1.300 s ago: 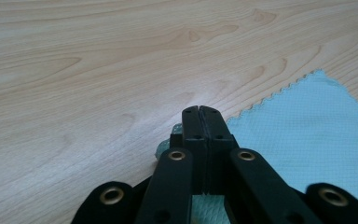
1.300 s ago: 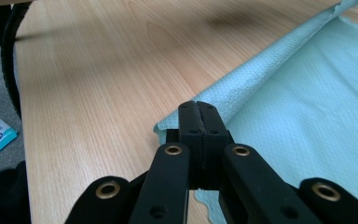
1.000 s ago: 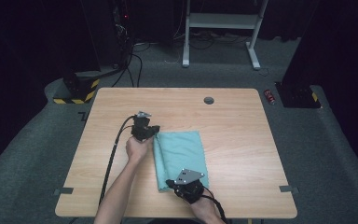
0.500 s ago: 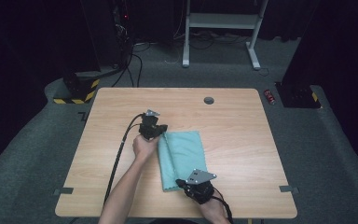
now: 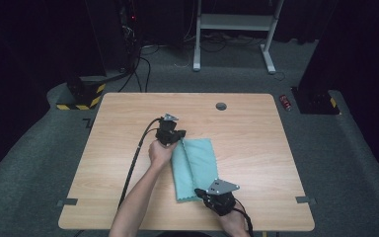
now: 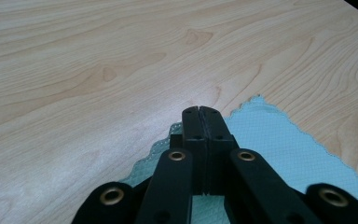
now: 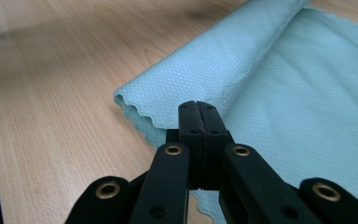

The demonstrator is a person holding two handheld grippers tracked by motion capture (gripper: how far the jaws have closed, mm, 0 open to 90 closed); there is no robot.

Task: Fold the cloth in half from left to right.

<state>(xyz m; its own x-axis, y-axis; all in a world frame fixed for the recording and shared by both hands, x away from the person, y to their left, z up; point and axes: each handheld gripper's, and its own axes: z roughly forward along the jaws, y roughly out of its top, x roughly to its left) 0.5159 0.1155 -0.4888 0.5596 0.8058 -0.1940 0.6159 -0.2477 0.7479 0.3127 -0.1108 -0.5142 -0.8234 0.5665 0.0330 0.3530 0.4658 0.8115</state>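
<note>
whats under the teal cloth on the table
Bare wooden table shows all around the teal cloth, which lies flat with its left side lifted and folding over. Nothing bulges through it, but the tabletop directly beneath is covered, so it cannot be checked.

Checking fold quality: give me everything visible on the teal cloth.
The teal cloth is thin fabric with a fine honeycomb weave and scalloped edges. It lies on the wooden table, its left part lifted and curling over the flat right part. The left hand-held gripper is shut at its far corner, the right hand-held gripper shut at its near corner; both appear to pinch the cloth's edge.
</note>
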